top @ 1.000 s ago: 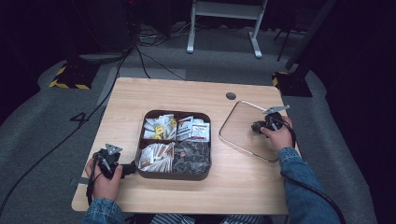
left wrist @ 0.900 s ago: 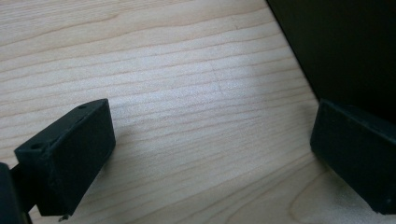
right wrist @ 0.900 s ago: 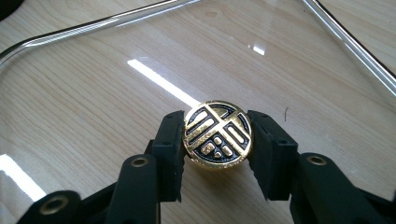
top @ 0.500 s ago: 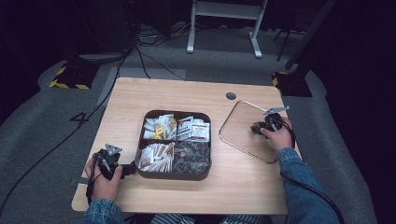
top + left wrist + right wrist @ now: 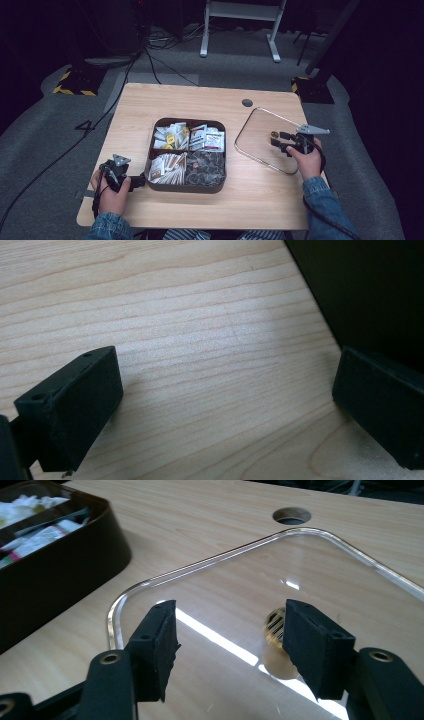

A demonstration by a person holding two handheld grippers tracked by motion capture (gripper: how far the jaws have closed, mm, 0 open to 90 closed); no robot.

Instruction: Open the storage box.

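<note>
The lid point(image 5: 265, 140) lies flat near the bench's right edge, its brass knob point(image 5: 276, 625) just ahead of the right gripper point(image 5: 227, 640), whose empty jaws have just been opening wide.

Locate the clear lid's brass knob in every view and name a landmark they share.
High view: brass knob at the clear lid's middle, just left of the right gripper.
Right gripper view: centre-right, beside the right-hand jaw.
Left gripper view: not in it.
Shared landmark: the dark brown tray.
</note>
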